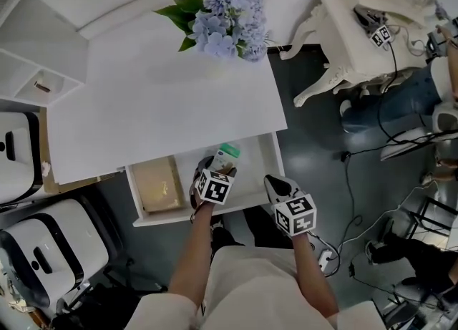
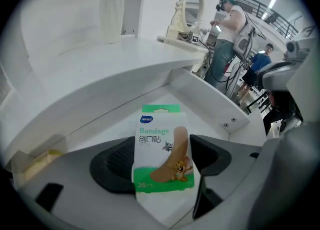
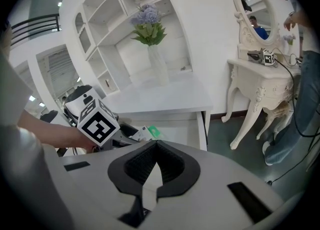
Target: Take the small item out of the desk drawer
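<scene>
Drawer (image 1: pixel 270 155): we see it pulled open at the near edge of the white desk (image 1: pixel 164 103), its white floor showing.
Pack: a green-and-white bandage pack (image 2: pixel 162 151) stands upright over the middle of the drawer, its green top toward the far side; we cannot tell whether its lower edge touches the drawer floor.
Left gripper (image 2: pixel 162 163): jaws clamped on the pack from both sides, a black pad pressed against each edge; in the head view we find it (image 1: pixel 215 166) over the drawer with its marker cube toward us.
Right gripper (image 3: pixel 153 160): jaws together, tips meeting, nothing between them; in the head view we see it (image 1: pixel 276 182) at the drawer's near right corner, just right of the left gripper.
Box (image 1: pixel 158 184): a tan box lies in the left part of the drawer, apart from the pack.
Flowers (image 1: pixel 230 15): a pale blue bunch with green leaves at the far edge of the desk.
Dressing table (image 1: pixel 356 31): white with carved legs, far right, well apart from the desk.
</scene>
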The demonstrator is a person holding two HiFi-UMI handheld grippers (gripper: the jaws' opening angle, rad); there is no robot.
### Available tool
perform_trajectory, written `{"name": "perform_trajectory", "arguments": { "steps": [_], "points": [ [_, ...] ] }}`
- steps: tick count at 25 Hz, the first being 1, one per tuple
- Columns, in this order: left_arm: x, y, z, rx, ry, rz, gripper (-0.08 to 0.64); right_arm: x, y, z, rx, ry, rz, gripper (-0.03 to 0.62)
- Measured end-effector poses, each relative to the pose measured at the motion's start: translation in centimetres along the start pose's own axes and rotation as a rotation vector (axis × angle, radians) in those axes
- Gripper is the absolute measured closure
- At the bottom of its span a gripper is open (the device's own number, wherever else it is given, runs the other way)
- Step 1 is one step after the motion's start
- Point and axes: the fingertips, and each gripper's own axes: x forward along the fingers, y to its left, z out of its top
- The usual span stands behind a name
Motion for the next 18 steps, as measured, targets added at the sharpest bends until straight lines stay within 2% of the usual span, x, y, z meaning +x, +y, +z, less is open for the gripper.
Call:
{"name": "perform_trajectory", "arguments": {
  "steps": [14, 18],
  "points": [
    [-8.5, -1.7, 0.8, -0.010, -0.181, 0.017, 0.202, -1.0, 6.1, 0.0, -0.022, -0.047, 0.016, 0.568],
    [-11.1, -2.2, 0.7, -0.048, -0.236, 0.037, 0.202, -1.5, 7.7, 0.2, -0.018, -0.073, 0.017, 0.568]
  ]
}}
